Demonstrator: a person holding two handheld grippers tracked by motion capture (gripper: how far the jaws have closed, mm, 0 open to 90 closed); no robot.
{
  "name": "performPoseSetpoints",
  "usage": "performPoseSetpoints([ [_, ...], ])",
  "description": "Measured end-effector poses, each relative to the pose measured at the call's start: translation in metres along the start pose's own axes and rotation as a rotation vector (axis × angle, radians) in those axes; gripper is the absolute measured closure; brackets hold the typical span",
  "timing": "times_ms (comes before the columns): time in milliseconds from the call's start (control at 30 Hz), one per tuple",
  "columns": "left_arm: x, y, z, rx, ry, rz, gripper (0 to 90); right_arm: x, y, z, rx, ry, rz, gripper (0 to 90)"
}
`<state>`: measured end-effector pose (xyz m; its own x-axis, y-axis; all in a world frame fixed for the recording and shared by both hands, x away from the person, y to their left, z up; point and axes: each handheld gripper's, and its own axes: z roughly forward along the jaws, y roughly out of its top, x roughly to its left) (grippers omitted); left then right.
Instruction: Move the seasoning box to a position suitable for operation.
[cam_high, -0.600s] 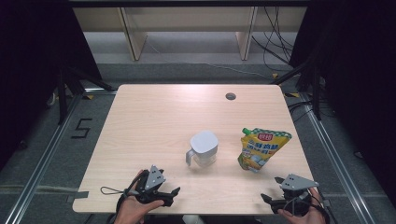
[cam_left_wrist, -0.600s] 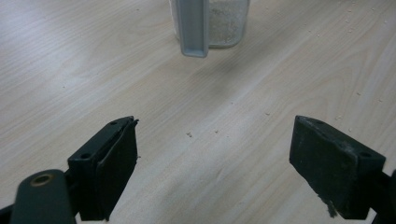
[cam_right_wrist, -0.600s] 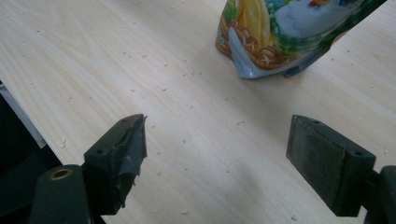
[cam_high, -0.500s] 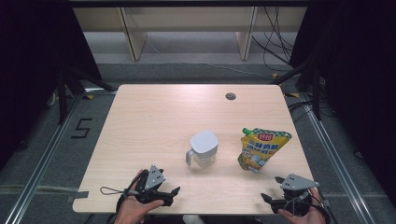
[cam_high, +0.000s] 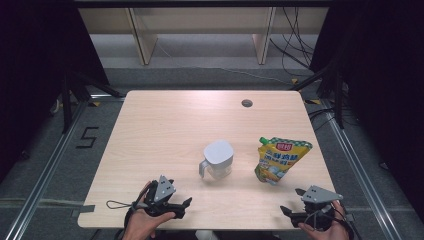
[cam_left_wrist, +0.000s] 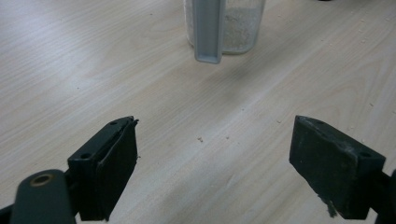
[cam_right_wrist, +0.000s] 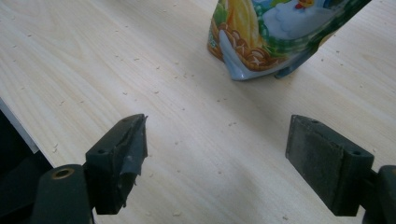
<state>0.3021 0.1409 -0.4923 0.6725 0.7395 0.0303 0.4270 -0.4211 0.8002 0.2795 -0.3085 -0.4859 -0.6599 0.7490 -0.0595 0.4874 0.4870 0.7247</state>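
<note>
I see the table (cam_high: 165, 130) taking the middle of the high view, its pale wood running from the upper centre down to the lower edge of the frame. A small round hole (cam_high: 246, 103) sits in its upper right part.

The pouch (cam_high: 279, 161) stands right of centre in the high view, yellow and green with a printed label, leaning a little. In the right gripper view its base (cam_right_wrist: 261, 46) is at the top centre of the frame, resting on the wood, well ahead of my jaws.

The jug (cam_high: 218, 159) stands at the centre of the high view, just left of the pouch and apart from it, with a white lid on top and its handle turned toward the lower left. In the left gripper view its clear body and grey handle (cam_left_wrist: 208, 30) are at the top centre, straight ahead of my jaws.

My left gripper (cam_high: 186, 204) lies at the lower left of the high view, near the table's front edge, below and left of the jug. Its 2 jaws stand wide apart with bare wood between them (cam_left_wrist: 215, 158); it holds nothing.

My right gripper (cam_high: 286, 211) lies at the lower right of the high view, below the pouch and apart from it. Its 2 jaws are spread wide too, with bare wood between them (cam_right_wrist: 217, 158).
</note>
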Motion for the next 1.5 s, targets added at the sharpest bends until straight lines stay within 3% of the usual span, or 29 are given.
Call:
performPoseSetpoints([
  [33, -0.001, 0.0, 0.001, -0.007, 0.001, -0.02, 14.7, -0.002, -0.001, 0.001, -0.005, -0.006, -0.017, 21.8],
  [100, 0.002, 0.003, 0.002, -0.013, -0.008, -0.011, 14.6, -0.003, -0.001, 0.001, 0.0, -0.01, -0.018, 22.0],
  [233, -0.001, 0.01, 0.009, -0.033, -0.001, -0.036, 14.8, -0.003, -0.001, 0.001, -0.001, 0.002, 0.013, 22.8],
  [267, -0.001, 0.012, 0.011, -0.039, 0.003, -0.03, 14.8, -0.004, -0.001, 0.002, -0.006, 0.001, -0.003, 22.8],
  [300, -0.001, 0.014, 0.013, -0.043, -0.003, -0.031, 15.2, -0.002, -0.001, 0.0, 0.002, -0.008, 0.029, 22.8],
  [333, -0.002, 0.016, 0.016, -0.051, -0.007, -0.043, 15.5, -0.003, -0.001, 0.0, -0.005, -0.013, 0.024, 22.8],
  [400, 0.001, 0.019, 0.019, -0.056, -0.009, -0.017, 16.6, -0.003, -0.001, 0.001, -0.005, 0.005, 0.021, 23.2],
  [533, -0.001, 0.026, 0.026, -0.073, 0.008, -0.031, 20.3, -0.003, -0.001, 0.0, 0.001, -0.01, 0.022, 23.7],
  [567, 0.0, 0.028, 0.027, -0.078, 0.017, -0.019, 21.2, -0.004, -0.001, 0.0, -0.003, -0.006, 0.002, 23.7],
  [700, 0.0, 0.034, 0.034, -0.101, 0.001, -0.055, 25.1, -0.004, -0.001, 0.0, 0.001, -0.005, 0.012, 23.8],
  [833, -0.001, 0.038, 0.041, -0.105, -0.004, -0.023, 29.1, -0.003, -0.001, -0.001, -0.002, -0.024, 0.015, 23.9],
  [867, 0.001, 0.039, 0.043, -0.097, 0.0, 0.015, 30.1, -0.003, 0.0, -0.001, -0.001, -0.023, 0.013, 24.0],
  [1000, 0.001, 0.041, 0.051, -0.108, 0.025, 0.009, 35.8, -0.003, 0.0, 0.0, 0.003, -0.017, 0.012, 24.2],
  [1033, 0.002, 0.042, 0.052, -0.101, 0.028, 0.019, 37.8, -0.002, 0.0, 0.0, 0.008, -0.021, 0.031, 24.3],
  [1067, 0.001, 0.042, 0.056, -0.111, 0.019, -0.001, 39.8, -0.002, 0.0, 0.0, 0.008, -0.022, 0.032, 24.2],
  [1167, 0.004, 0.046, 0.061, -0.108, 0.044, 0.048, 46.7, -0.002, 0.0, 0.0, 0.008, -0.025, 0.027, 24.4],
  [1267, 0.002, 0.048, 0.065, -0.116, 0.024, 0.032, 52.1, -0.004, 0.0, -0.001, 0.001, -0.028, 0.009, 24.5],
  [1300, 0.001, 0.049, 0.066, -0.113, 0.028, 0.057, 53.3, -0.004, 0.0, 0.0, 0.001, -0.028, 0.01, 24.5],
  [1333, 0.0, 0.05, 0.068, -0.117, 0.024, 0.045, 54.6, -0.004, 0.0, 0.0, 0.004, -0.028, 0.01, 24.5],
  [1367, 0.0, 0.05, 0.068, -0.119, 0.032, 0.059, 56.6, -0.002, -0.001, 0.0, 0.01, -0.025, 0.03, 24.5],
  [1400, 0.001, 0.051, 0.069, -0.121, 0.025, 0.06, 58.2, -0.004, -0.001, 0.001, 0.001, -0.029, 0.009, 24.5],
  [1500, -0.001, 0.052, 0.07, -0.127, 0.014, 0.069, 63.2, -0.002, -0.001, 0.0, 0.006, -0.025, 0.03, 24.6],
])
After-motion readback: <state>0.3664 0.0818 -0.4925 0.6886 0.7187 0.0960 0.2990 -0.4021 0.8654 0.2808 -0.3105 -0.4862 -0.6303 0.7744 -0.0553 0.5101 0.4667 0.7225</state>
